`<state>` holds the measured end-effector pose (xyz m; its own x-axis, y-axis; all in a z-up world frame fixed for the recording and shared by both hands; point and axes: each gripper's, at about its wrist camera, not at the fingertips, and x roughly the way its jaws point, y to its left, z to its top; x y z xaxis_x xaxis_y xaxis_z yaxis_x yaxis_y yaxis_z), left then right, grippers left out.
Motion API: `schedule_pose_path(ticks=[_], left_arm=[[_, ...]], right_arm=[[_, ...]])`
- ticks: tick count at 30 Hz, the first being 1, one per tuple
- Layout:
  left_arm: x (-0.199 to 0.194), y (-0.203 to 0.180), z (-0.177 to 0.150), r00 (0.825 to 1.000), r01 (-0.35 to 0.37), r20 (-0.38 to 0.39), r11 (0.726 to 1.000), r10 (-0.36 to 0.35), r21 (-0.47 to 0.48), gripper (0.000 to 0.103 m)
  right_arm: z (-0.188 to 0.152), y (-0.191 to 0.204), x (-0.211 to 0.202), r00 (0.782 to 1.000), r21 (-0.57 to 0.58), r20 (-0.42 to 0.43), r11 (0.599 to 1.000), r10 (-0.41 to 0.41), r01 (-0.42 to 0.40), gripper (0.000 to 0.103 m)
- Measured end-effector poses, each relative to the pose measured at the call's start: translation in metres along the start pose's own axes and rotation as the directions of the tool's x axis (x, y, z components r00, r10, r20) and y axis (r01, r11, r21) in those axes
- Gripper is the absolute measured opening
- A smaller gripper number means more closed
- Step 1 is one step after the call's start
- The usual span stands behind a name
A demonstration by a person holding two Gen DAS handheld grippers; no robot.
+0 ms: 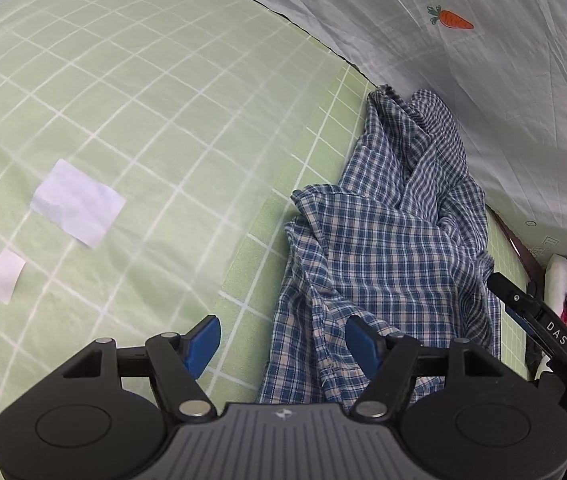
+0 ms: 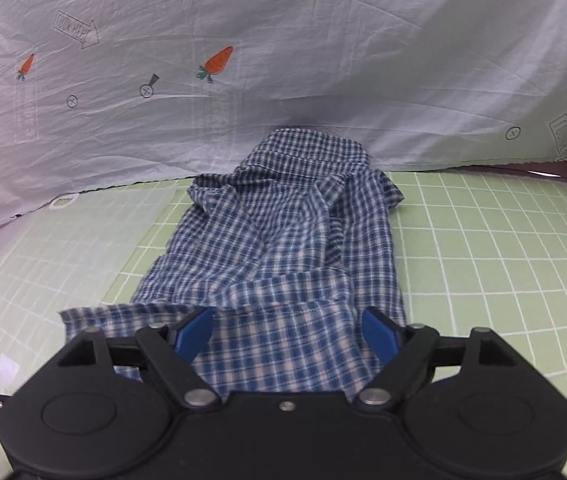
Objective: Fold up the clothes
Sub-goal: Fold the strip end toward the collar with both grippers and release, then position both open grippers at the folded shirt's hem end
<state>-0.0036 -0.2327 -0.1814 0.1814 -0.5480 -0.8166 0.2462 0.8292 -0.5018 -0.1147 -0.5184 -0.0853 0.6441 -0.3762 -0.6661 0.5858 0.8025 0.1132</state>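
While the checked shirt lies rumpled on the green grid mat, its long axis runs away from the right tongs toward the printed sheet at the back. Its near hem sits directly beneath these tongs, which stand wide open and grip nothing. The left tongs, also open and empty, hang at the shirt's left edge, with only their right pad over cloth. The right tongs are judged the better placed to take the near hem.
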Motion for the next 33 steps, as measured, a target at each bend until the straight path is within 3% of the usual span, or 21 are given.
schedule_pose_path(ticks=[3,6,8,10,13,15,21,23,25,33], left_arm=[[0.003,0.002,0.001,1.000,0.001,-0.003,1.000,-0.001,-0.019,0.070],[0.004,0.000,0.002,1.000,0.003,-0.003,1.000,-0.003,-0.017,0.070],[0.004,-0.004,0.003,1.000,0.004,0.000,1.000,-0.004,-0.008,0.070],[0.002,-0.006,0.004,1.000,0.005,0.009,1.000,-0.005,0.001,0.070],[-0.006,-0.010,0.006,0.999,0.013,0.037,1.000,-0.013,0.010,0.070],[-0.012,-0.010,0.007,0.998,0.029,0.059,1.000,-0.030,0.009,0.070],[-0.012,-0.010,0.006,0.998,0.032,0.059,0.999,-0.032,0.004,0.070],[-0.012,-0.016,0.006,0.997,0.036,0.061,0.999,-0.038,0.031,0.070],[-0.014,-0.023,0.006,0.997,0.045,0.061,0.996,-0.049,0.071,0.070],[-0.001,-0.045,-0.005,1.000,-0.011,-0.018,0.973,0.016,0.232,0.070]], right_arm=[[-0.006,-0.020,0.004,0.999,0.071,-0.052,0.997,-0.001,0.004,0.083],[-0.015,-0.037,0.011,0.992,0.167,-0.111,0.985,0.055,-0.036,0.083],[-0.020,-0.044,0.014,0.984,0.221,-0.130,0.971,0.119,-0.088,0.072],[-0.022,-0.049,0.011,0.977,0.264,-0.109,0.953,0.186,-0.152,0.005],[-0.021,-0.064,-0.016,0.982,0.350,0.040,0.918,0.184,-0.186,0.004],[-0.021,-0.082,-0.033,0.989,0.412,0.090,0.900,0.117,-0.144,0.003],[-0.035,-0.111,-0.028,0.997,0.417,-0.026,0.906,-0.070,0.074,0.004],[-0.038,-0.110,-0.028,0.993,0.408,-0.059,0.906,-0.101,0.116,0.014],[-0.041,-0.107,-0.030,0.994,0.403,-0.050,0.909,-0.094,0.106,0.040],[-0.052,-0.096,-0.039,0.996,0.386,-0.057,0.918,-0.070,0.087,0.055]])
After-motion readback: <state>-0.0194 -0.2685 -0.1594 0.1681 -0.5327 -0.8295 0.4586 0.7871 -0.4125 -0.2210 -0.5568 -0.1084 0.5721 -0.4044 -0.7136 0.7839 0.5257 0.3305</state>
